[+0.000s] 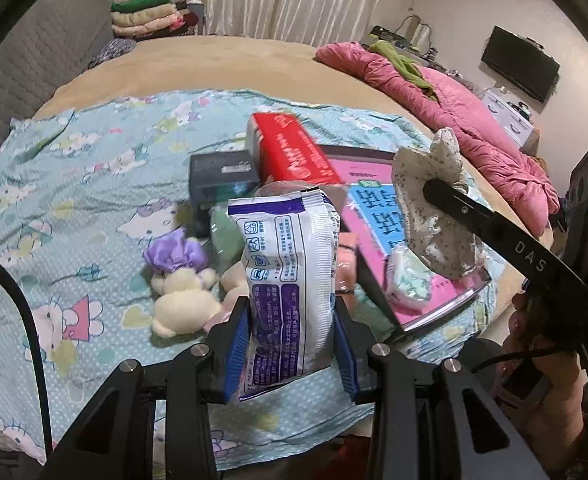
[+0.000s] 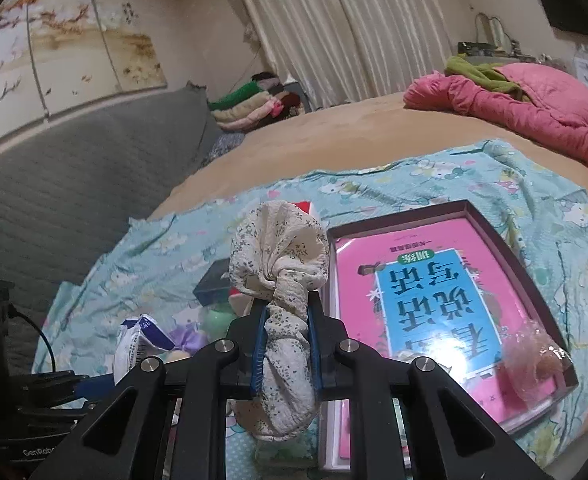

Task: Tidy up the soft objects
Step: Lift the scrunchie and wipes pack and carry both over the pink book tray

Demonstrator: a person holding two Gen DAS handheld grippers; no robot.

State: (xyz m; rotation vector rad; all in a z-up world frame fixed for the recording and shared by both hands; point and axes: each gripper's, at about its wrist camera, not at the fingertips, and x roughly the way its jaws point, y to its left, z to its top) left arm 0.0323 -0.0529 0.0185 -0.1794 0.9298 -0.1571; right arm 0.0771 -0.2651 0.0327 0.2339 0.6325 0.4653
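Note:
My left gripper (image 1: 292,332) is shut on a white and purple soft packet (image 1: 288,280) and holds it above the blue patterned sheet (image 1: 74,184). My right gripper (image 2: 286,316) is shut on a floral cloth scrunchie (image 2: 284,276), lifted above the sheet; it also shows in the left wrist view (image 1: 433,204) over the pink box (image 1: 377,224). A cream plush toy with a purple hat (image 1: 182,280), a green soft object (image 1: 226,232) and a pink one (image 1: 347,256) lie behind the packet. A small patterned bundle (image 1: 407,280) lies in the pink box.
A red carton (image 1: 290,148) and a dark box (image 1: 220,180) lie on the sheet beyond the toys. The pink box (image 2: 441,280) holds a clear wrapped pinkish item (image 2: 533,356). A pink quilt (image 2: 533,104) lies at the far right of the bed. Folded blankets (image 2: 250,108) are stacked by the curtain.

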